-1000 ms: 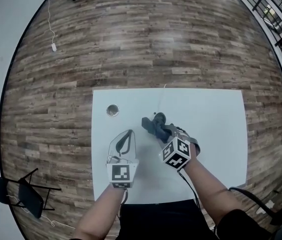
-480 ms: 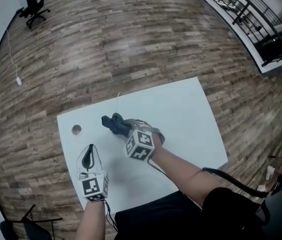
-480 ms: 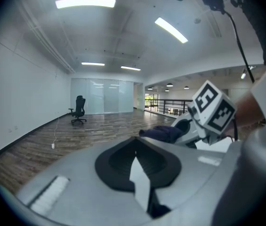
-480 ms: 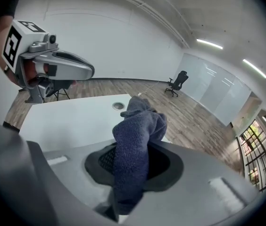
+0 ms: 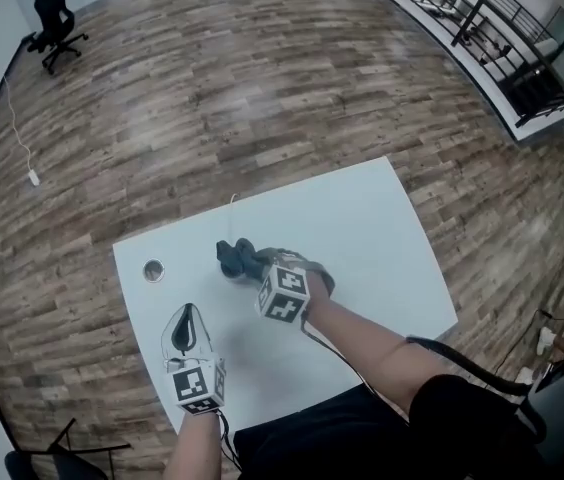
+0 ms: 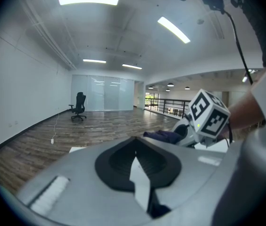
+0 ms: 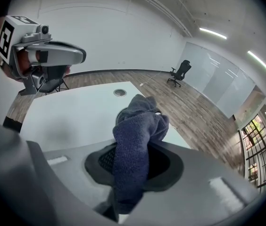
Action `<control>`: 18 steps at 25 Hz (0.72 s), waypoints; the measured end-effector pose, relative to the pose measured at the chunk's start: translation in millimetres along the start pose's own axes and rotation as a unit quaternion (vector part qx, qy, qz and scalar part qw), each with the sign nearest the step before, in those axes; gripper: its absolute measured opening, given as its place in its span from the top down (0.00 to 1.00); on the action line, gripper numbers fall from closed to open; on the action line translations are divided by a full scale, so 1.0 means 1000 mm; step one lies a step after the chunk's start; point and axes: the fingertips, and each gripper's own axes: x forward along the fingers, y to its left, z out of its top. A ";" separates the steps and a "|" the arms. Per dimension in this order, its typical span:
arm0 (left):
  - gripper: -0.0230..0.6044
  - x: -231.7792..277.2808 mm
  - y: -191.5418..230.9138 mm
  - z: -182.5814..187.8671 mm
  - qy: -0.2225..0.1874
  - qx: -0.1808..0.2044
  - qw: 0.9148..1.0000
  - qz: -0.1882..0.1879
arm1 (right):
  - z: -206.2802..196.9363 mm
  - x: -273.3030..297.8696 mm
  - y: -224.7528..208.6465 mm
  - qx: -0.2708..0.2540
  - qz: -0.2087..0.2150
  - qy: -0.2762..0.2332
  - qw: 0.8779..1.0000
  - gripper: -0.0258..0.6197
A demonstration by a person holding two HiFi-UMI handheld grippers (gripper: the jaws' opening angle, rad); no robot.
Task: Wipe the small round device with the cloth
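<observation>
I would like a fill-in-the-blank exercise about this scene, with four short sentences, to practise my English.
1. The right gripper is shut on a dark ___.
2. The left gripper is shut and holds ___.
3. The table has a ___ top.
4. A black office ___ stands far off on the wooden floor.

Missing words: cloth; nothing; white; chair.

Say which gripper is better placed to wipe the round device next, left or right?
Right. The right gripper is shut on the cloth, which is bunched against the device. The left gripper is shut, empty, and off to the side on the table.
</observation>
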 end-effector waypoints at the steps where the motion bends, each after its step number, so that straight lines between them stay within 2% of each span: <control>1: 0.95 -0.001 0.000 0.001 0.000 -0.001 1.000 0.001 | -0.002 0.000 0.002 0.001 0.003 0.002 1.000 0.82; 6: 0.95 -0.008 -0.013 0.008 0.004 0.006 1.000 0.001 | -0.025 -0.003 0.011 0.015 0.019 0.020 1.000 0.82; 14: 0.95 -0.021 -0.006 -0.015 0.030 0.020 0.999 0.004 | -0.049 0.018 0.043 0.017 0.057 0.042 0.997 0.82; 18: 0.95 -0.022 -0.007 -0.016 0.032 0.014 0.999 0.006 | -0.055 0.023 0.062 0.009 0.090 0.056 0.994 0.82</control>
